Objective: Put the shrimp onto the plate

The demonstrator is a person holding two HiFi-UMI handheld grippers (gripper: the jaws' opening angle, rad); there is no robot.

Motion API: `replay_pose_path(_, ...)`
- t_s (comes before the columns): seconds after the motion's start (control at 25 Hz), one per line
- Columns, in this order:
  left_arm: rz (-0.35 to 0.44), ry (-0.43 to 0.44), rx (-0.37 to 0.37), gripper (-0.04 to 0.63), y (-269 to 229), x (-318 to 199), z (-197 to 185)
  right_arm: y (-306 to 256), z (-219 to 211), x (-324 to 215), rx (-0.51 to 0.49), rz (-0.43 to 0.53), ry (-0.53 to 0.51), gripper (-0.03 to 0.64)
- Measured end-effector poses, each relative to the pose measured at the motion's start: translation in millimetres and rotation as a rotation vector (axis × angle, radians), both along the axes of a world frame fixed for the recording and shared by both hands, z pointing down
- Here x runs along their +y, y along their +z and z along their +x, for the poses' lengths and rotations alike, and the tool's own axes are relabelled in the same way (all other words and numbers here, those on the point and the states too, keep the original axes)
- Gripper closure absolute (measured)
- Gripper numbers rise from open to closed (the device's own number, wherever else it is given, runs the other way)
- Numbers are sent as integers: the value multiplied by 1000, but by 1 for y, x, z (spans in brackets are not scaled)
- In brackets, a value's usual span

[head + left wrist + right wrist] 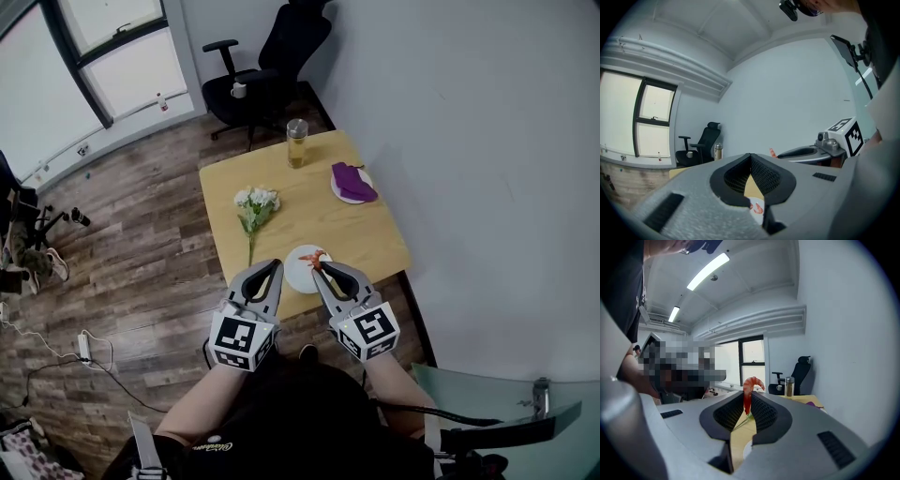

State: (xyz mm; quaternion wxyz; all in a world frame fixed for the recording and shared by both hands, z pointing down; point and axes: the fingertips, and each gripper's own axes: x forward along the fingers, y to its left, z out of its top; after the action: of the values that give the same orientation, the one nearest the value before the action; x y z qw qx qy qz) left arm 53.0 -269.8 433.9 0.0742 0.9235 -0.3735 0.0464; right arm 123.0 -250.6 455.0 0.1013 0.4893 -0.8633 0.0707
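Note:
A white plate (298,274) lies near the front edge of the wooden table (309,211). My right gripper (320,266) is shut on an orange shrimp (315,259) and holds it over the plate's right part. In the right gripper view the shrimp (750,391) stands upright, clamped between the jaw tips. My left gripper (276,266) is shut with nothing in it, at the plate's left rim. Through its jaws in the left gripper view, the plate (753,202) shows an orange shrimp-like piece (758,208) lying on it.
A bunch of white flowers (255,202) lies left of the table's middle. Towards the back stands a glass bottle (296,142). A purple cloth (352,181) rests on a second plate at the right. A black office chair (274,64) is behind; a wall runs along the right.

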Motion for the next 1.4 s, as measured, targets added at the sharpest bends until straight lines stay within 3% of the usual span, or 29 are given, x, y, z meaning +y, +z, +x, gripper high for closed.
replay_pose_path(0.28,-25,-29,-4,592,11,-10,-3,41,2,-24,49,-96,-48,569)
replay_pose_path(0.8,-86,-74,-29,592,39,-27,-11,165,-1,-56,254,-356,-114,569)
replay_pose_path(1.4,-120,-62,-51,592,53,-21,-13,256,-1,-51,442,-591,-195,569)
